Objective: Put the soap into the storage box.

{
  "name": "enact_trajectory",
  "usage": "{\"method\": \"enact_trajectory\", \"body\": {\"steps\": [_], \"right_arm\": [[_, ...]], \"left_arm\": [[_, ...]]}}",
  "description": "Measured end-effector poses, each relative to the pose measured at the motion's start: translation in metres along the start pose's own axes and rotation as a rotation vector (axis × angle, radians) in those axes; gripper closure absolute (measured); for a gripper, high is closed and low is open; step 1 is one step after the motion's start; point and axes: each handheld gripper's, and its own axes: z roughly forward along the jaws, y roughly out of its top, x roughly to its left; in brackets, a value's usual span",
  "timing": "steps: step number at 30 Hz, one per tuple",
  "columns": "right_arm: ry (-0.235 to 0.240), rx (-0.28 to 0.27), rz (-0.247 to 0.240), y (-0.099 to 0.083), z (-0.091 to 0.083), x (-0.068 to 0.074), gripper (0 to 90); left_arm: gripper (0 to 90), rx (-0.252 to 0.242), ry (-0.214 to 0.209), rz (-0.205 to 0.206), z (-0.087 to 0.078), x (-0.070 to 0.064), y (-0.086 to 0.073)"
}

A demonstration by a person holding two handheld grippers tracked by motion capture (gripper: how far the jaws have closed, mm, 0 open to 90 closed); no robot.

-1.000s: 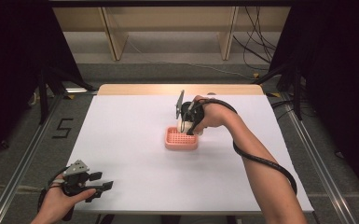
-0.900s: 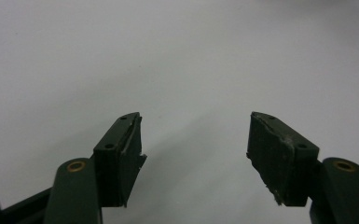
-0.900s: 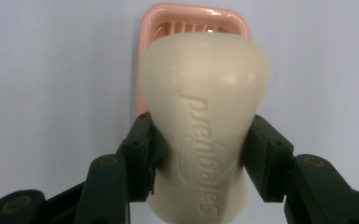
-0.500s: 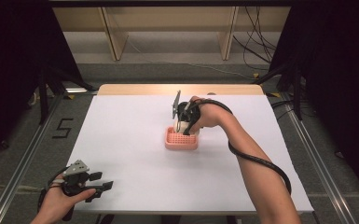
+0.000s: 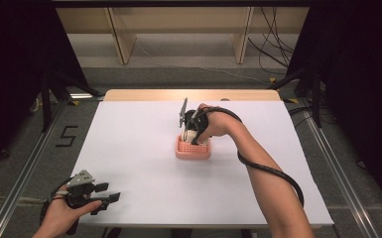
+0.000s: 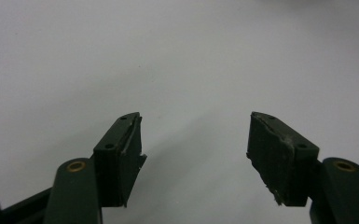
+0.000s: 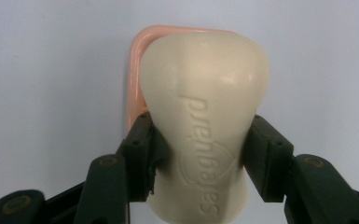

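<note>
Soap bar (image 7: 205, 126) sits clamped in our right tool (image 7: 200, 154), poised over the pink dish (image 5: 193, 149), not yet released. Our left tool (image 6: 193, 149) gapes empty above the worktop (image 5: 129, 148).

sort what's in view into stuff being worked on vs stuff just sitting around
In use:
right gripper, shut on the soap bar
pink soap dish below it

Idle:
left gripper, open over the bare white table

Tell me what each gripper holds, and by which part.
Right gripper clamps the cream soap bar across its narrow waist, above the pink dish. Left gripper is open, holding nothing.
</note>
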Motion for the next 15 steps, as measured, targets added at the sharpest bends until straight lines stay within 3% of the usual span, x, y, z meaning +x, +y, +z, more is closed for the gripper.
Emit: {"method": "enact_trajectory", "body": {"steps": [1,3,5,6,7,8,15], "right_arm": [[-0.003,0.003,0.01,0.001,0.0,0.001,50.5],[-0.006,-0.009,-0.018,0.001,0.002,-0.001,50.5],[0.001,-0.003,0.02,0.002,0.003,0.001,50.5],[0.012,0.028,0.085,0.002,0.003,0.005,50.5],[0.012,0.028,0.085,0.002,0.003,0.005,50.5],[-0.006,-0.002,-0.002,0.002,0.007,-0.001,50.5],[0.009,0.022,0.055,0.003,0.01,0.002,50.5]], "left_arm": [[34.8,0.0,0.0,0.0,0.0,0.0,0.0],[34.8,0.003,-0.001,0.0,0.0,0.0,0.0],[34.8,0.005,-0.002,0.0,0.0,0.0,0.0],[34.8,0.001,-0.001,-0.001,0.0,0.0,0.0],[34.8,0.001,-0.001,-0.001,0.0,0.0,0.0],[34.8,0.002,-0.002,-0.003,0.0,0.0,0.0],[34.8,0.001,0.001,0.0,-0.001,0.0,0.0]]}}
